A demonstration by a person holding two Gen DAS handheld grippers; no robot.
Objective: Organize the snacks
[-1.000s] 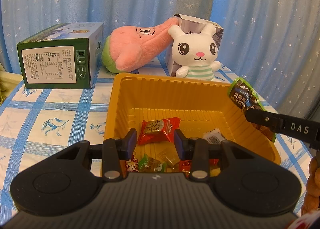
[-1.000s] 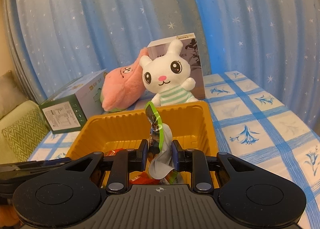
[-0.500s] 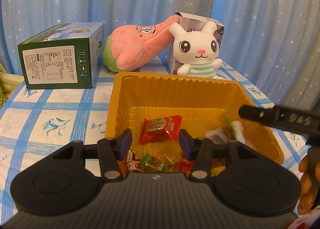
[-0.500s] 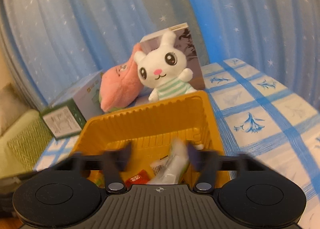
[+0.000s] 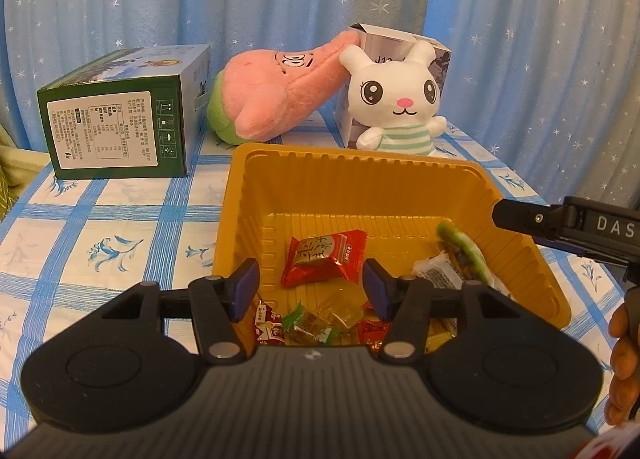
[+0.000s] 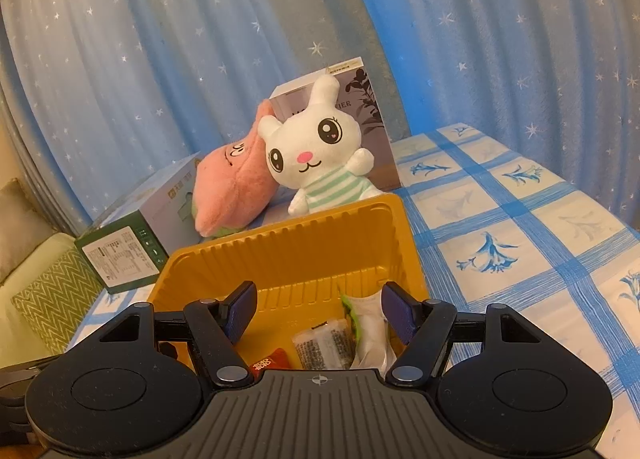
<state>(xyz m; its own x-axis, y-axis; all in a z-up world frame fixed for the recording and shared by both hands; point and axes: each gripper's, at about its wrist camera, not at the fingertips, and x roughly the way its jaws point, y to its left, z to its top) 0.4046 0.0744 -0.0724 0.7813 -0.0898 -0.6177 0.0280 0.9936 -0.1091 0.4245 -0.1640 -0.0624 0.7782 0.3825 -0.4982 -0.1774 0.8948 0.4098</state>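
A yellow plastic tray (image 5: 352, 179) (image 6: 288, 255) sits on the blue checked tablecloth and holds several wrapped snacks. A red packet (image 5: 324, 259) lies in its middle. A green-edged snack packet (image 5: 464, 255) (image 6: 362, 323) lies at the tray's right side beside a white packet (image 6: 320, 345). My left gripper (image 5: 311, 290) is open and empty above the tray's near edge. My right gripper (image 6: 318, 313) is open and empty over the tray's right part; its finger (image 5: 532, 219) shows in the left wrist view.
A green box (image 5: 120, 123) lies at the back left. A pink plush (image 5: 276, 99) and a white bunny plush (image 5: 396, 103) lean on a grey box (image 6: 360, 107) behind the tray. Blue starred curtains hang behind. A green cushion (image 6: 48, 299) lies left of the table.
My right gripper opened and let go of the green-edged snack packet, which dropped into the tray's right side. My left gripper opened wider.
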